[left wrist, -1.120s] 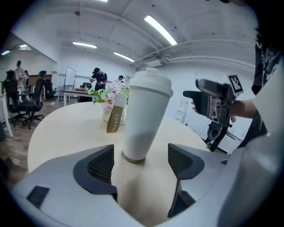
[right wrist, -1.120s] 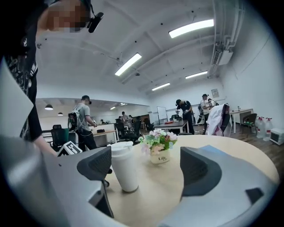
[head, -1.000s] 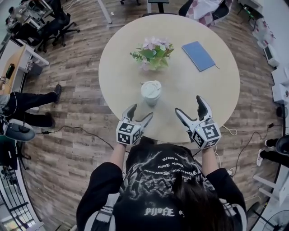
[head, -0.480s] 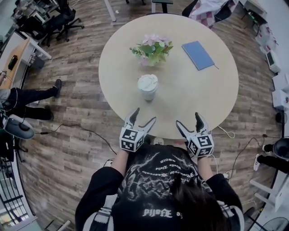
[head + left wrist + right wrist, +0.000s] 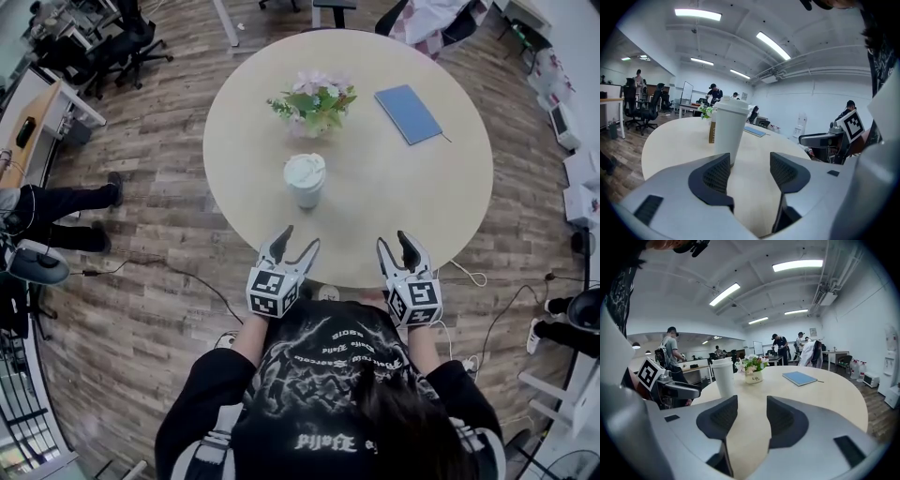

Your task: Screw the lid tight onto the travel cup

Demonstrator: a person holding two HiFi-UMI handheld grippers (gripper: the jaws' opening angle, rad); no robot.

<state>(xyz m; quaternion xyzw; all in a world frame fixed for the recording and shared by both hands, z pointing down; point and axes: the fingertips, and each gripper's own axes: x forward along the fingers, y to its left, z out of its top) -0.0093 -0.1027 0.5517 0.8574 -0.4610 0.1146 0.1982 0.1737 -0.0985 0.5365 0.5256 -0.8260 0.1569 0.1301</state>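
White travel cup (image 5: 305, 187), its white lid (image 5: 305, 171) on top, stands upright near the middle of the round pale wooden surface (image 5: 431, 197). Your left tool (image 5: 299, 237) hangs over the near edge with its jaws apart and closing. Only bare surface lies between them, and the cup shows well ahead, beyond its left jaw. Your right tool (image 5: 394, 242) is at the same edge, its jaws narrower and also closing, with nothing between them. Neither tool touches the cup. Behind the cup stands a small pot of pink flowers and green leaves (image 5: 314, 105), and a flat blue notebook (image 5: 410, 114) lies to its right.
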